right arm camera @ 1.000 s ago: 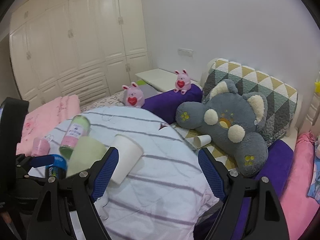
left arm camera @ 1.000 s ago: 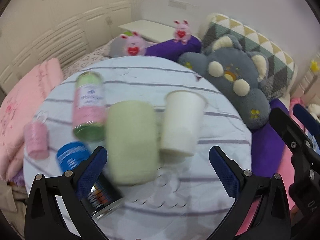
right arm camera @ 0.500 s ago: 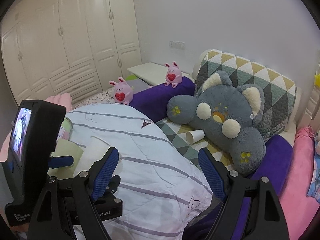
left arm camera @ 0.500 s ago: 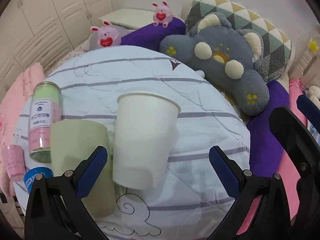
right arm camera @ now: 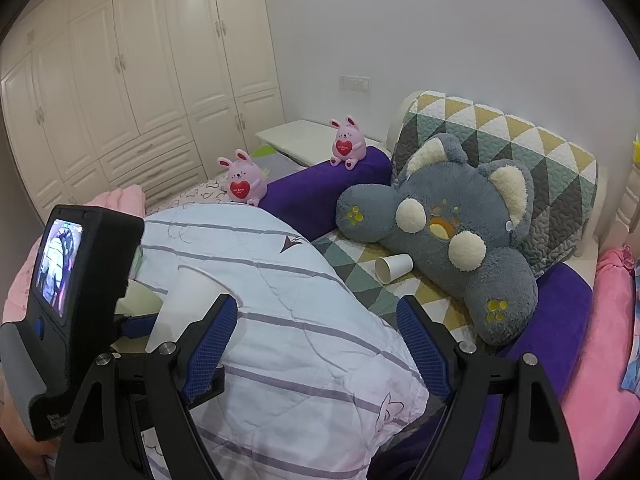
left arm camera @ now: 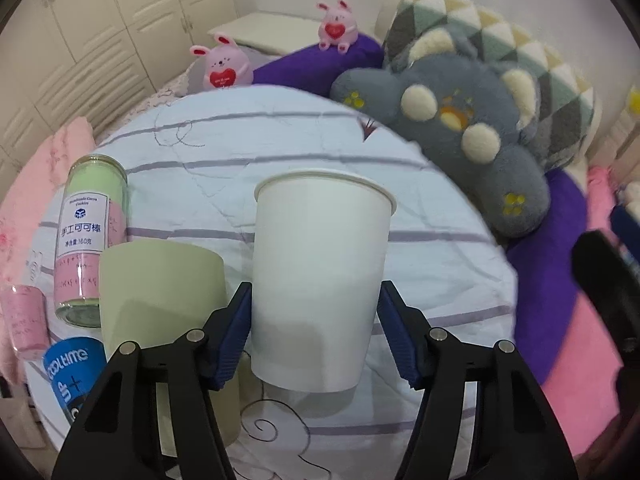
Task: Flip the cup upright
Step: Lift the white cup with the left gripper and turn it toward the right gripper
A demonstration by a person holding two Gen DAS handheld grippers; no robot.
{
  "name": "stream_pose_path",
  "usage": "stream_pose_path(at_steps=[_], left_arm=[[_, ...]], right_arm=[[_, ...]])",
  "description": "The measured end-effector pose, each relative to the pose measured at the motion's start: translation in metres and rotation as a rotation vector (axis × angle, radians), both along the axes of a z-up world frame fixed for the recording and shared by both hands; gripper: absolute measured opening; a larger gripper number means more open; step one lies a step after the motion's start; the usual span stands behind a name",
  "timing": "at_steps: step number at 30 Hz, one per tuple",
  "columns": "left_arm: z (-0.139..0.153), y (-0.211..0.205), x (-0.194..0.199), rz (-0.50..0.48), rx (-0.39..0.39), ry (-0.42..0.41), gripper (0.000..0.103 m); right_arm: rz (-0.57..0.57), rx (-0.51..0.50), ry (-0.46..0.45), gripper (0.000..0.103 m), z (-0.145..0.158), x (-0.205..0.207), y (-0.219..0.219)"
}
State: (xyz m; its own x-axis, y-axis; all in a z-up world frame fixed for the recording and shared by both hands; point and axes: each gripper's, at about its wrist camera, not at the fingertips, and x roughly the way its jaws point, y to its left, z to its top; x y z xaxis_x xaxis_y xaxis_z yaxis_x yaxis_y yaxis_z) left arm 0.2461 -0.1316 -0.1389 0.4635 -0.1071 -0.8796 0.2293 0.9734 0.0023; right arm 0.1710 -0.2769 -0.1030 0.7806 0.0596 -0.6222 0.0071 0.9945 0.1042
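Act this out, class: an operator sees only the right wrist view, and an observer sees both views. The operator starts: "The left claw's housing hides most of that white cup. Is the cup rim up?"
Observer: Yes. In the left wrist view the white cup is upright, with its open rim on top.
Operator: Is the left claw on it?
Observer: The left claw straddles its lower half. The blue pads lie against both sides, so it looks gripped.
Operator: Is anything crowding it?
Observer: A green cup stands close beside it, and one claw finger fits between the two. A labelled jar lies on its side further back on the striped quilt.
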Motion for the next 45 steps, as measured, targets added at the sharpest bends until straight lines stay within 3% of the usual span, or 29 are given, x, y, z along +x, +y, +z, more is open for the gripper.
stream_pose_path(at_steps=[10, 20, 27, 33, 45], left_arm=[[0.036, 0.013, -0.037, -0.015, 0.011, -0.063, 0.063], [0.072, 0.102, -0.115, 0.113, 0.03, -0.123, 0.063], [0.055, 0.147, -0.167, 0.158, 0.014, -0.092, 0.063], [0.033, 0.142, -0.197, 0.105, -0.027, -0.051, 0.063], [-0.002, 0.113, -0.194, 0.033, -0.042, 0.004, 0.064]], right_arm=[[0.001, 0.013, -0.039, 0.083, 0.02, -0.02, 0.005], [0.159, 0.026, -0.095, 0.083, 0.047, -0.058, 0.068], [0.252, 0.02, -0.053, 0.083, 0.042, -0.088, 0.118], [0.241, 0.014, 0.003, 0.083, 0.03, -0.109, 0.128], [0.166, 0.046, 0.146, 0.083, -0.008, -0.119, 0.111]])
